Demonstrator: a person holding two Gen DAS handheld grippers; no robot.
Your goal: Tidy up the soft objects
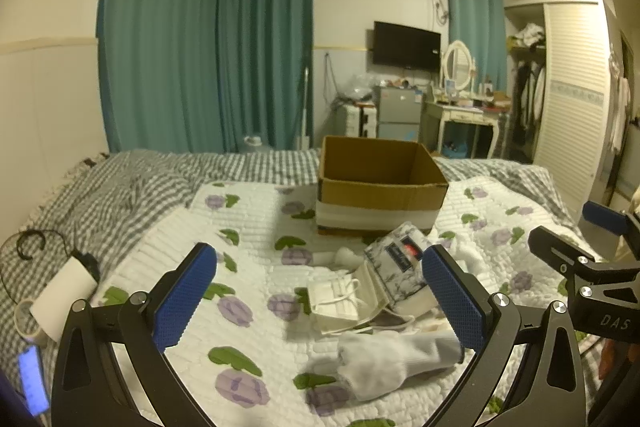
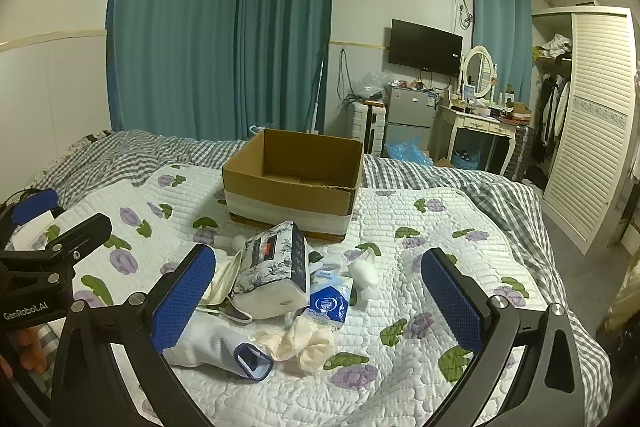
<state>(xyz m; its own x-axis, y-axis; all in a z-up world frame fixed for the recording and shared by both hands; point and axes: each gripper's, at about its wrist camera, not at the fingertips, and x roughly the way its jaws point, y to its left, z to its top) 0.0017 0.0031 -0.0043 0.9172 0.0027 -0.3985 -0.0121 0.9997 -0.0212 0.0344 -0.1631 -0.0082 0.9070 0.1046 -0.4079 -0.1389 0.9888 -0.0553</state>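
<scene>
A: So, starting at the left, what's there?

B: The left claw (image 1: pixel 319 290) hangs over the quilt (image 2: pixel 420 227) on the bed, spread wide, gripping nothing. A white sock (image 1: pixel 394 357) lies just beneath it, and some folded masks (image 1: pixel 340 301) sit a bit further in.

A: And in the middle?

B: A tissue pack (image 2: pixel 276 267) with a flower print leans on the masks. A blue packet (image 2: pixel 330 297) lies right beside it, touching a crumpled cream cloth (image 2: pixel 300 341). A small white wad (image 2: pixel 364 273) sits near the packet's far side. Behind all that stands an open cardboard box (image 2: pixel 292 199), its flaps up. I can't see anything inside it from here.

A: The right side?

B: The right claw (image 2: pixel 318 295) is also splayed and holding nothing, poised above the heap. Past it the quilt runs to the checked bedsheet (image 2: pixel 500 195), then the white wardrobe (image 2: pixel 596 123).
</scene>
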